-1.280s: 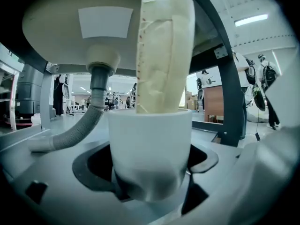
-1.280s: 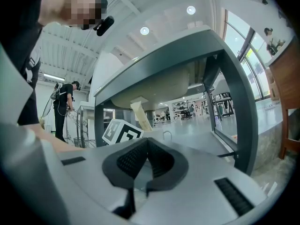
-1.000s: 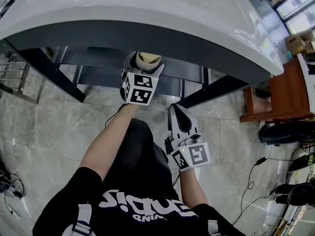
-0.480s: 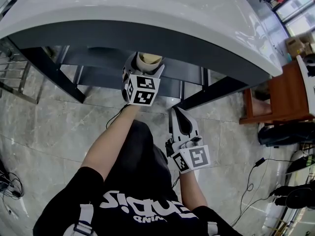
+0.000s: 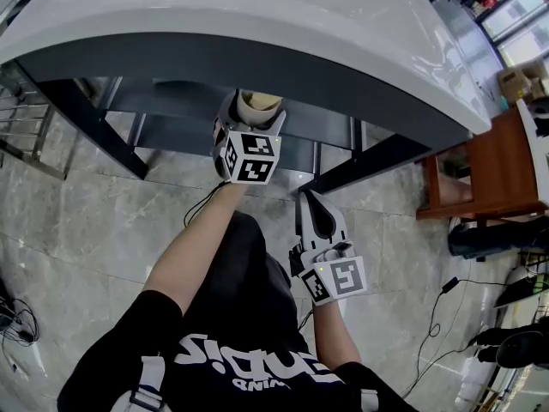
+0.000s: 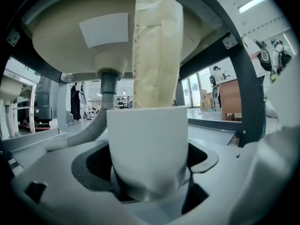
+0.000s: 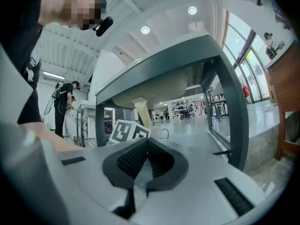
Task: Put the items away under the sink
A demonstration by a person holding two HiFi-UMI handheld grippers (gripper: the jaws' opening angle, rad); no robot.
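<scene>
Head view: the left gripper (image 5: 250,117) is reaching under the counter (image 5: 257,24), the right gripper (image 5: 307,202) hovering nearer the person; left gripper view: its jaws are clamping a white cup (image 6: 147,149) holding a cream bag (image 6: 157,55) beneath the sink basin (image 6: 65,36); right gripper view: its jaws are meeting, empty.

No words or numbers could be read for certain. White lettering crossed the black shirt (image 5: 244,360) well below the sink (image 5: 257,24) — upside down and partly cut off. On the sink's underside, a pale label (image 6: 104,29) bore no legible print.
</scene>
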